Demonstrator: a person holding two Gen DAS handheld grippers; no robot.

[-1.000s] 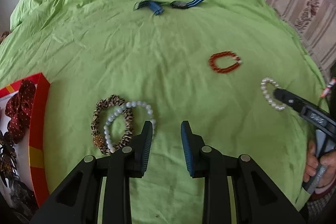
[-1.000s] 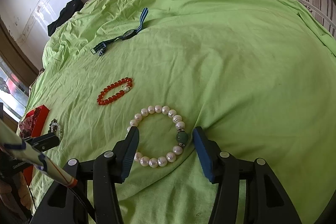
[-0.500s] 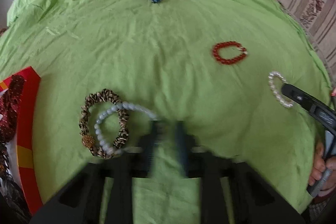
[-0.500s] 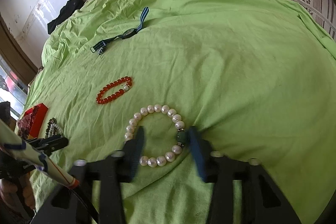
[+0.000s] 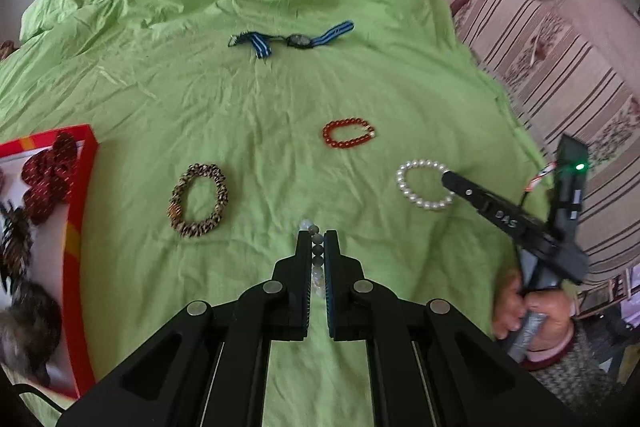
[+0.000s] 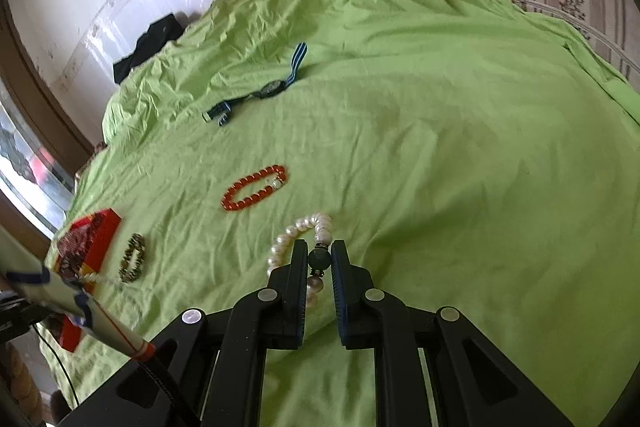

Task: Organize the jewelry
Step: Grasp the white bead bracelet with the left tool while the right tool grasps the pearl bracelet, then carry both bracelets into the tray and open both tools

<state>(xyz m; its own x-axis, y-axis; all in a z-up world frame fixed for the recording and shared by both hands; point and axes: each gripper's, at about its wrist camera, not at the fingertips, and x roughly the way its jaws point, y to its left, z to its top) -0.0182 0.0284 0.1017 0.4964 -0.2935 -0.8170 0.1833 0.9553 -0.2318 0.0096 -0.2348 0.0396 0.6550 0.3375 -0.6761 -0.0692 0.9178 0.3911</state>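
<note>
The left gripper [image 5: 318,247] is closed on a pale bead bracelet [image 5: 316,259], which hangs between its jaws above the green bedsheet [image 5: 280,99]. The right gripper [image 6: 319,259] has just been closing, and its jaws now press on the dark green bead [image 6: 319,258] of the white pearl bracelet [image 6: 296,231], whose loop lies on the sheet ahead of the tips. To do this step well, I think each hand should lift straight and slowly, so the strand does not slip. The red box [image 5: 78,219] with other ornaments stands far to the left of the left gripper. The leopard-pattern scrunchie [image 5: 199,201] lies ahead-left of it and the red bead bracelet [image 5: 347,134] ahead, both still to collect.
</note>
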